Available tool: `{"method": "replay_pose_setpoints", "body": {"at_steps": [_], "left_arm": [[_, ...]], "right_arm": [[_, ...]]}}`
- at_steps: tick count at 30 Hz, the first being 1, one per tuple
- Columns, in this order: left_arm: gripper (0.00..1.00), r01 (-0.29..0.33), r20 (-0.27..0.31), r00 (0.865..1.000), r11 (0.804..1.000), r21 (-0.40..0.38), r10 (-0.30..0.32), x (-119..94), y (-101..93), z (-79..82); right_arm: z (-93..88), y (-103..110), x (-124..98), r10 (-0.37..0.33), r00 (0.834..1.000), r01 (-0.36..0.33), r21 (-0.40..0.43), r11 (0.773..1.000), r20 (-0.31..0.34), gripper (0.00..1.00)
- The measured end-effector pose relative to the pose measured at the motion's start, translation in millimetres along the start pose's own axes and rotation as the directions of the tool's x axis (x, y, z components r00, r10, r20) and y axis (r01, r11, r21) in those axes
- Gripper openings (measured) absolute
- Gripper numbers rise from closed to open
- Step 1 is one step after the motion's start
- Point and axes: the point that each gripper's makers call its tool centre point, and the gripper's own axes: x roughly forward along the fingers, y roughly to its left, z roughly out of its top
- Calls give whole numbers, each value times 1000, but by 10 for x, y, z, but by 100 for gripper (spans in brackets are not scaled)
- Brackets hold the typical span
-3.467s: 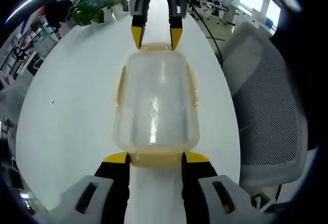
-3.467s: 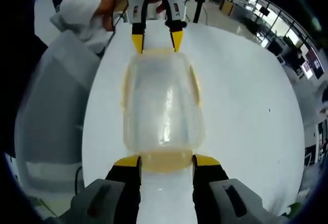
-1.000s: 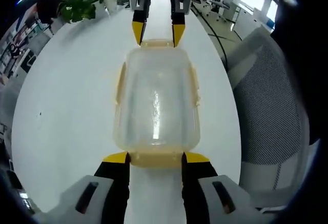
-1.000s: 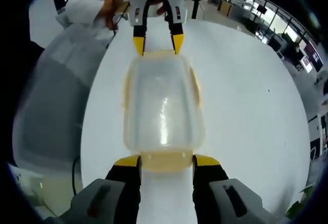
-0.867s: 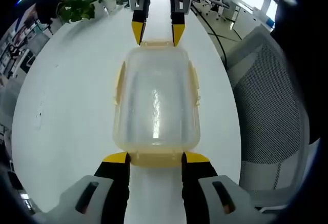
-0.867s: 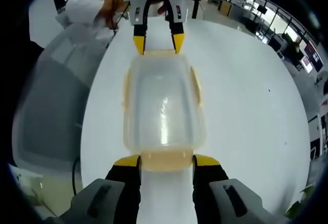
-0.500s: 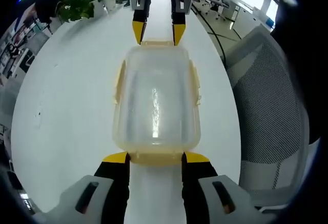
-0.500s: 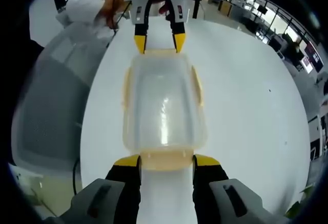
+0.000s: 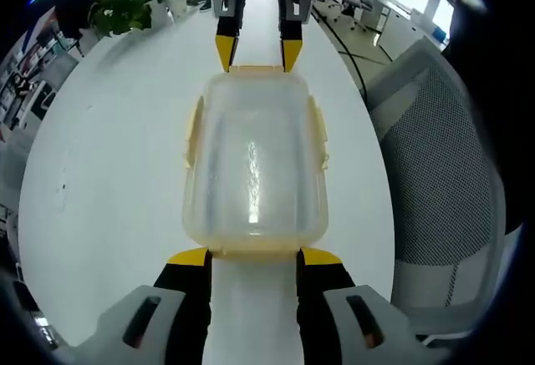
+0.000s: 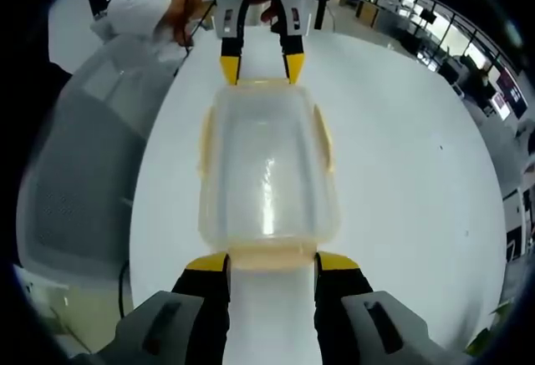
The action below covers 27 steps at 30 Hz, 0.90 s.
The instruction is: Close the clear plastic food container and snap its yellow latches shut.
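Observation:
The clear plastic food container point(image 9: 255, 164) lies lengthwise on the white table point(image 9: 109, 173) with its lid on. Yellow latches run along both long sides and both ends. My left gripper point(image 9: 255, 256) holds the near end latch point(image 9: 255, 258), which fills the gap between its yellow-tipped jaws. In the same view my right gripper point(image 9: 256, 54) has the far end latch between its tips. In the right gripper view the container point(image 10: 267, 173) runs away from my right gripper point(image 10: 272, 262), which grips its near latch point(image 10: 272, 258). The left gripper point(image 10: 261, 66) is at the far end.
A grey mesh office chair point(image 9: 435, 173) stands close by the table's edge, also seen as the chair point(image 10: 79, 173). A potted plant point(image 9: 138, 2) stands at the far end of the table. A person point(image 10: 155, 6) is behind the left gripper. Bare table lies on the side away from the chair.
Both views have shifted slightly and the container sits a little nearer each camera. The jaw gaps and the latches between them look the same.

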Motion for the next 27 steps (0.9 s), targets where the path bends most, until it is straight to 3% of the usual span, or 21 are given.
{"method": "replay_pose_setpoints", "body": {"at_steps": [27], "left_arm": [[40,0,9,1000,1000,-17,0,-6,-5,-13]], "right_arm": [[-12,-7,-1,4,999,-5,12,1000,32,39]]}}
